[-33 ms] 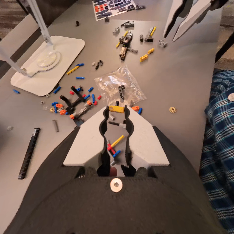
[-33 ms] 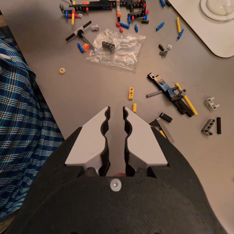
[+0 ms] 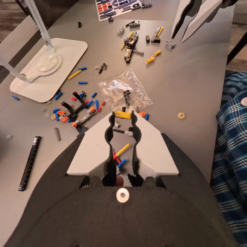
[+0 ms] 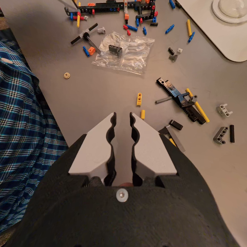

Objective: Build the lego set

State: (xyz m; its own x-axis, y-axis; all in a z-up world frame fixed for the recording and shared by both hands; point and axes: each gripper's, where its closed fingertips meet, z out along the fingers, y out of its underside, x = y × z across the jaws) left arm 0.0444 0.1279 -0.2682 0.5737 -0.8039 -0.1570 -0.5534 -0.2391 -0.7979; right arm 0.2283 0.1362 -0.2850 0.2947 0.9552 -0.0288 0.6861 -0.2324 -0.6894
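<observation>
We see our left claw (image 3: 123, 113) pinching a flat yellow lego beam (image 3: 123, 115) by its ends, just above the matte grey worktop (image 3: 187, 82) and a crinkled clear bag (image 3: 124, 92). Our right claw (image 4: 123, 113) hovers spread and empty near two small yellow connectors (image 4: 139, 99).

On the tabletop (image 3: 187, 82) a plastic bag (image 3: 124, 89) lies mid-table with a small beam (image 3: 126, 96) on it. Left of the bag lie scattered pins (image 3: 82, 82), and farther left a lamp base (image 3: 48, 69). Behind the bag sits a toothed assembly (image 3: 130, 46), and behind that a sticker sheet (image 3: 117, 8).
</observation>
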